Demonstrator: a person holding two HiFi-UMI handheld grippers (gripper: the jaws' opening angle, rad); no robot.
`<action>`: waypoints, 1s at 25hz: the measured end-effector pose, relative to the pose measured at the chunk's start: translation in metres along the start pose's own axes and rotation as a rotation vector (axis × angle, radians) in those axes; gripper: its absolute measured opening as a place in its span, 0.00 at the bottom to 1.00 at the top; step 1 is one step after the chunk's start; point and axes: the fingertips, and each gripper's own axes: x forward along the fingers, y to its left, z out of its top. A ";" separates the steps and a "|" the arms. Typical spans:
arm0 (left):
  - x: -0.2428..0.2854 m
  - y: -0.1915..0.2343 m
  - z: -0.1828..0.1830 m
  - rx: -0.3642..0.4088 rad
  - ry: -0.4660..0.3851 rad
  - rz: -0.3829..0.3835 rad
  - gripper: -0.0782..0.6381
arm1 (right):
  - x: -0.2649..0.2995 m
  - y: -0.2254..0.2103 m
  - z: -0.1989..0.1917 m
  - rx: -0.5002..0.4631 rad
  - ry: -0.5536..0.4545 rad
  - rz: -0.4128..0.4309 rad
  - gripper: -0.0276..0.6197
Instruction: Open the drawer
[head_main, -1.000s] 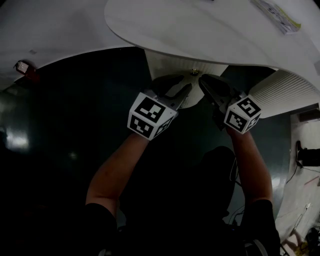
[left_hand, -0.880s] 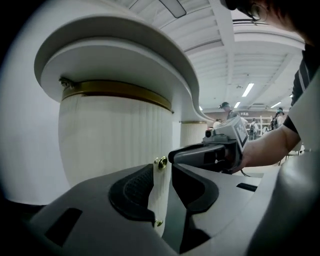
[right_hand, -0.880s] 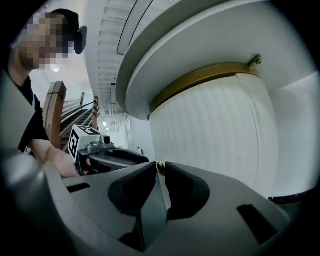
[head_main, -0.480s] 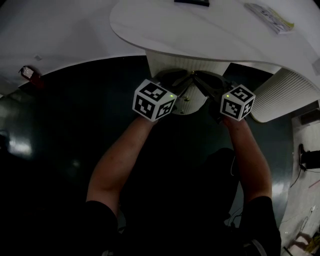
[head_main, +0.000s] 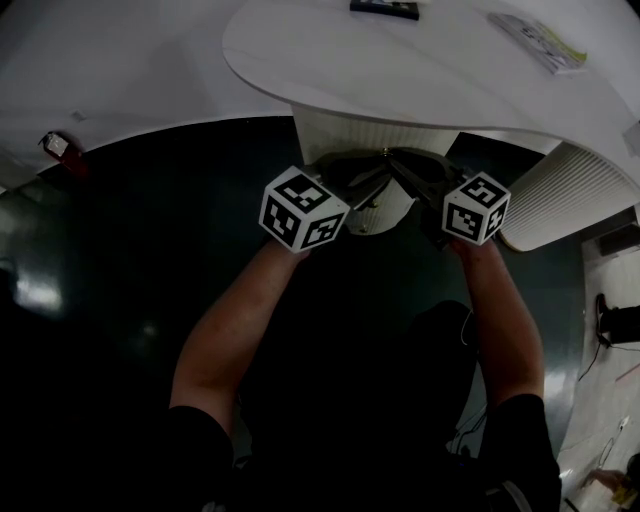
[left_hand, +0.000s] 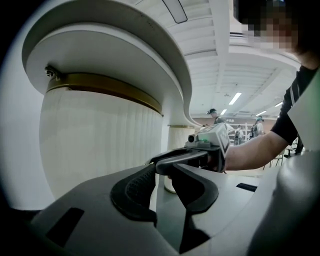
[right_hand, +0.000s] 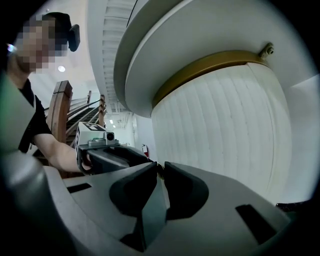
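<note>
both grippers meet in front of the ribbed drawer

the drawer is the curved, ribbed white front tucked under the round white table top, straight ahead of the person. a gold band runs along its upper edge, and a small brass fitting sits at the seam where the front meets the top. no view shows whether the drawer is pulled out at all.

the left gripper reaches in from the left and the right gripper from the right. their tips come together just below the brass fitting and close to the ribbed front. i cannot tell whether either one touches it.

in the left gripper view the jaws stand apart. dark floor shows through the gap and nothing is held there. the right gripper's dark tip crosses just past them.

in the right gripper view the jaws are pressed nearly together, with only a thin slit at the tips. a tiny brassy speck shows in that slit, too small to name. the left gripper's jaw lies just beside those tips.

both forearms stretch forward over the floor. a second ribbed base stands off to the right, well apart from the grippers.
</note>
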 end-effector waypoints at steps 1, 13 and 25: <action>0.000 0.001 0.000 0.005 -0.001 0.002 0.26 | 0.000 0.000 0.000 -0.001 0.001 0.005 0.07; 0.008 0.017 -0.003 0.067 0.026 0.017 0.25 | 0.001 0.003 0.000 -0.175 0.083 0.109 0.07; 0.013 0.019 -0.001 0.142 -0.003 -0.029 0.15 | 0.000 0.003 -0.002 -0.136 0.019 0.065 0.07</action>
